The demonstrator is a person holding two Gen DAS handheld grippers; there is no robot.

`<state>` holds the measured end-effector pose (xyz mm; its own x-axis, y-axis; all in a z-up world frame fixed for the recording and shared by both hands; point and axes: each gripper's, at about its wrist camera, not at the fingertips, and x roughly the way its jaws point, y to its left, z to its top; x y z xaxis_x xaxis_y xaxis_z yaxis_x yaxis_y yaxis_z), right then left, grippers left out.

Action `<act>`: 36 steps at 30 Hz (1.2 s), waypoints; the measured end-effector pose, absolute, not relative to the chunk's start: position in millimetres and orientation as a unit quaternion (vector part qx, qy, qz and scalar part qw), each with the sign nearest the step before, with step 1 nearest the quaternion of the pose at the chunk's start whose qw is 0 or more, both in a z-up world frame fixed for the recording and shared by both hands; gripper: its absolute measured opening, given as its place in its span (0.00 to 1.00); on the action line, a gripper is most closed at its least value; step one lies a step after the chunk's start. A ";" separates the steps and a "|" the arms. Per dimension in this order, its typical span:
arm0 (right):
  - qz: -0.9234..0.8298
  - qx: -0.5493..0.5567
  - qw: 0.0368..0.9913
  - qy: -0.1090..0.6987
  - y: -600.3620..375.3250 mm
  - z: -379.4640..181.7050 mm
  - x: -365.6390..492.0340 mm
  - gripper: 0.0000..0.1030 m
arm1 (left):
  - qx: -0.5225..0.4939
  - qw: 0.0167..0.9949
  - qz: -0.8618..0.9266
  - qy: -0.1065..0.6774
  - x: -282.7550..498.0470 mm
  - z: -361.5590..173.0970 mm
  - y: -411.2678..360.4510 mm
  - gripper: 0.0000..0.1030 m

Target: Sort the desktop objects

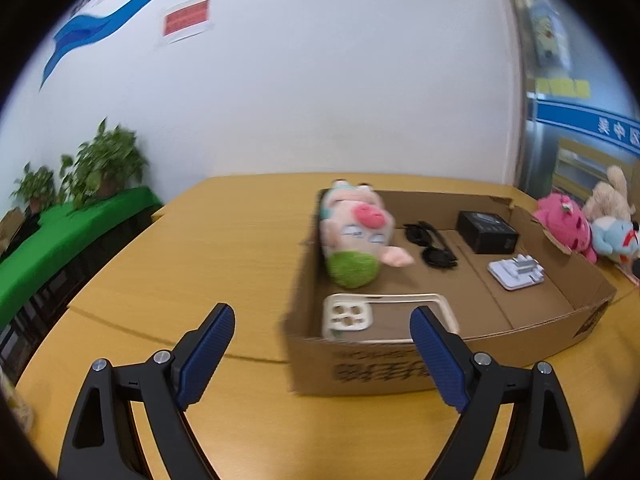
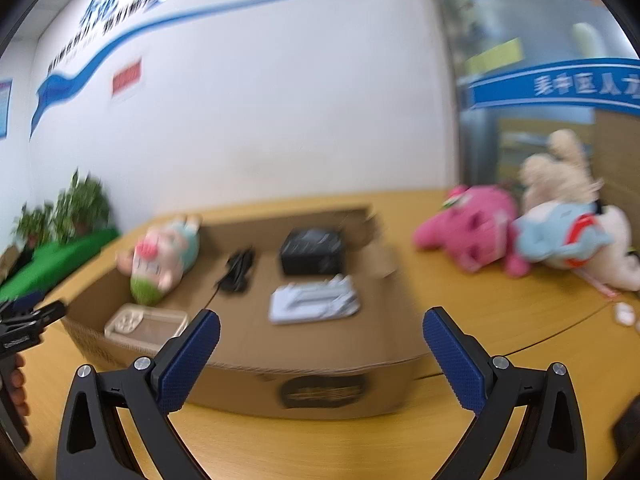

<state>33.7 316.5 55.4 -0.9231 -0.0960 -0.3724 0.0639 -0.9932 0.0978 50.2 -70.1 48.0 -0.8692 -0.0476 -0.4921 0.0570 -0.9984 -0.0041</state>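
Note:
A shallow cardboard box point(image 1: 400, 364) point(image 2: 320, 384) stands on the wooden table. Inside lie a pink plush pig point(image 1: 354, 236) point(image 2: 160, 260), black sunglasses point(image 1: 430, 244) point(image 2: 238, 270), a black box point(image 1: 486, 226) point(image 2: 312, 256), a white plug adapter point(image 1: 516, 272) point(image 2: 314, 300) and a cream phone case point(image 1: 384, 316) point(image 2: 146, 324). My left gripper point(image 1: 324, 328) hangs open in front of the box's left corner, nothing between its fingers. My right gripper point(image 2: 320, 330) is open before the box's front wall, empty. The left gripper point(image 2: 24, 320) also shows at the right wrist view's left edge, held by a hand.
A pink plush point(image 1: 566, 226) point(image 2: 474, 232), a blue plush point(image 1: 612, 238) point(image 2: 560, 238) and a beige plush point(image 2: 560, 176) lie on the table right of the box. Potted plants point(image 1: 100, 164) stand on a green-covered bench point(image 1: 60, 248) at left. A white wall is behind.

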 end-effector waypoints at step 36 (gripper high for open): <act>-0.855 0.439 -0.243 -0.131 527.2 -51.3 -34.2 1.00 | 0.449 0.106 -0.886 0.056 -13.7 -59.7 -203.0 1.00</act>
<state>-34.2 527.2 -51.3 -0.4964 0.3011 -0.8142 -0.5303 -0.8478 0.0098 -13.7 -203.0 -59.7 -0.5746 -0.1370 -0.8069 0.2369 -0.9715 -0.0038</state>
